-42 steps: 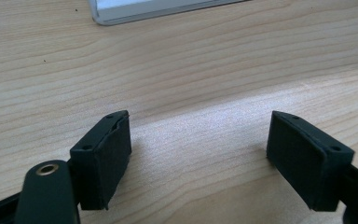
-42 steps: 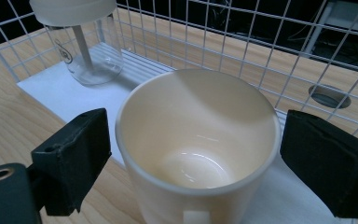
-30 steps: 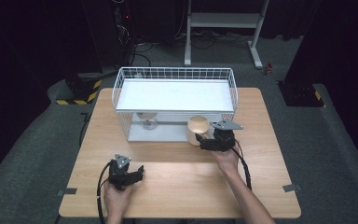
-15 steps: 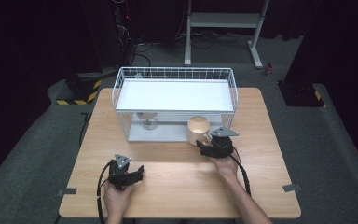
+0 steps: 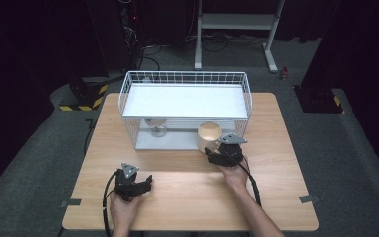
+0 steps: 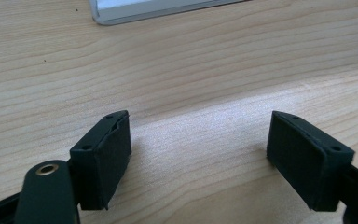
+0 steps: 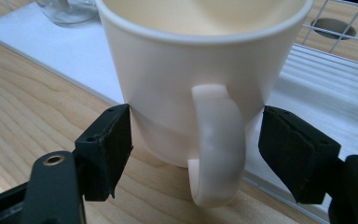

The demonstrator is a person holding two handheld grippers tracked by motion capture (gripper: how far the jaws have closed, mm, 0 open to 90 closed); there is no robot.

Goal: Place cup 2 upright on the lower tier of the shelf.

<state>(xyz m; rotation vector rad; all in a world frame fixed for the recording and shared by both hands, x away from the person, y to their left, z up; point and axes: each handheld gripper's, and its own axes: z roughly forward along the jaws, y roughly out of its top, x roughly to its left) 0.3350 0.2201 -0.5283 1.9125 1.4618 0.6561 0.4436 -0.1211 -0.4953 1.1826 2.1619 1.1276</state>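
Note:
A cream mug point(image 5: 209, 132) point(image 7: 200, 79) stands upright at the front edge of the white wire rack point(image 5: 185, 74), its handle point(image 7: 216, 140) turned toward my right gripper point(image 5: 216, 151) point(image 7: 196, 149). That gripper is open, one jaw on each side of the mug's lower body, close to its walls. Whether the pads touch the mug is unclear. My left gripper point(image 5: 147, 182) point(image 6: 198, 154) rests low over the bare wooden table point(image 5: 187, 197) at the front left, open with nothing between its jaws.
A clear glass point(image 5: 155, 129) point(image 7: 67, 9) stands on the rack's white base point(image 7: 42, 51), left of the mug, under the upper white shelf point(image 5: 187, 98). A round hole point(image 7: 333, 28) in the tabletop shows beyond the rack's wire side.
My right gripper has drawn back a little toward the person while the mug stayed at the rack's front edge. The left gripper has not moved.

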